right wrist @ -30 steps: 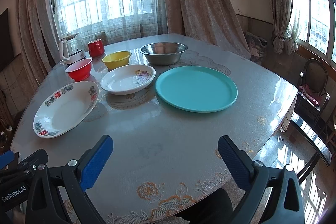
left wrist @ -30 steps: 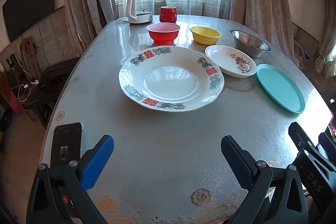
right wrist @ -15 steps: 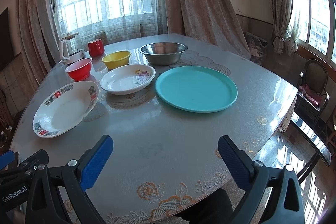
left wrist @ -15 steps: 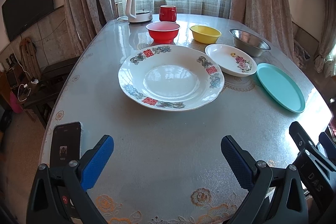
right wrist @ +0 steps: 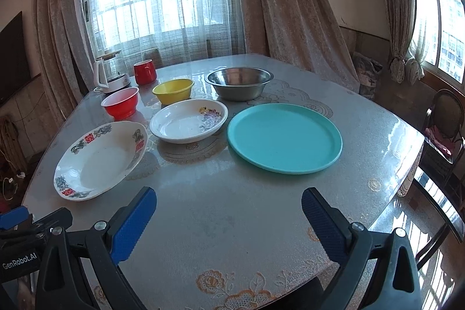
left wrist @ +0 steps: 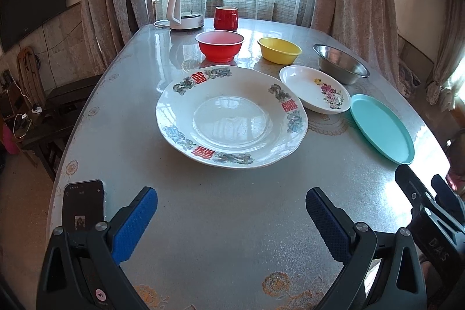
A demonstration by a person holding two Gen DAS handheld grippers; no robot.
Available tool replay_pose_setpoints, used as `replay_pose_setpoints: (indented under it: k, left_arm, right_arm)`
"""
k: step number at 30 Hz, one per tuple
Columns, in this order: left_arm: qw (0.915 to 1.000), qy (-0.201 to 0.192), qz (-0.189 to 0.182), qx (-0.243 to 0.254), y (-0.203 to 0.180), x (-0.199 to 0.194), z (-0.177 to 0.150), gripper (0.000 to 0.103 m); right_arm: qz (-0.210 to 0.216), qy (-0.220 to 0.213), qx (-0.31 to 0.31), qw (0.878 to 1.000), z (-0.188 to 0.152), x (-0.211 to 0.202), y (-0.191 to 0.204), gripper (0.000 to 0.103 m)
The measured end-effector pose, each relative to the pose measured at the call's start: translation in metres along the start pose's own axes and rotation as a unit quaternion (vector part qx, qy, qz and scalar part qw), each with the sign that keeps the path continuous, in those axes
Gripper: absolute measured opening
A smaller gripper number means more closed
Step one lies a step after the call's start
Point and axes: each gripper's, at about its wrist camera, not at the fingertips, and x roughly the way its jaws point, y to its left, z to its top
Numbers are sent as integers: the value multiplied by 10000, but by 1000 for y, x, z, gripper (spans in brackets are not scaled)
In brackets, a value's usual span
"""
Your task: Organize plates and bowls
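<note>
While both grippers are held wide open and empty low over the near tabletop [left wrist: 232,222], the big patterned plate [left wrist: 231,116] is found straight ahead of the left gripper [left wrist: 231,218], whereas the teal plate [right wrist: 284,137] is faced by the right gripper [right wrist: 229,218].

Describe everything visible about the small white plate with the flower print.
The small white plate is a shallow, glossy, ceramic-looking dish with a pink and purple flower spray printed on one inner side. It is empty and sits flat on the table, between the large patterned plate and the teal plate, in front of the yellow bowl. No gripper touches it.
</note>
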Motion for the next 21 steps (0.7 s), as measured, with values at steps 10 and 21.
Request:
replay_pose_setpoints:
  k: [10,21]
  left_arm:
    - [9992,-93,108,-375,31,11,30,103]
    - [9959,302,360,-767,60,51,61,103]
  right_arm:
    - [576,-10,-247,9980,16,20,11,92]
    - [1201,339,-321,9917,21,57,26,88]
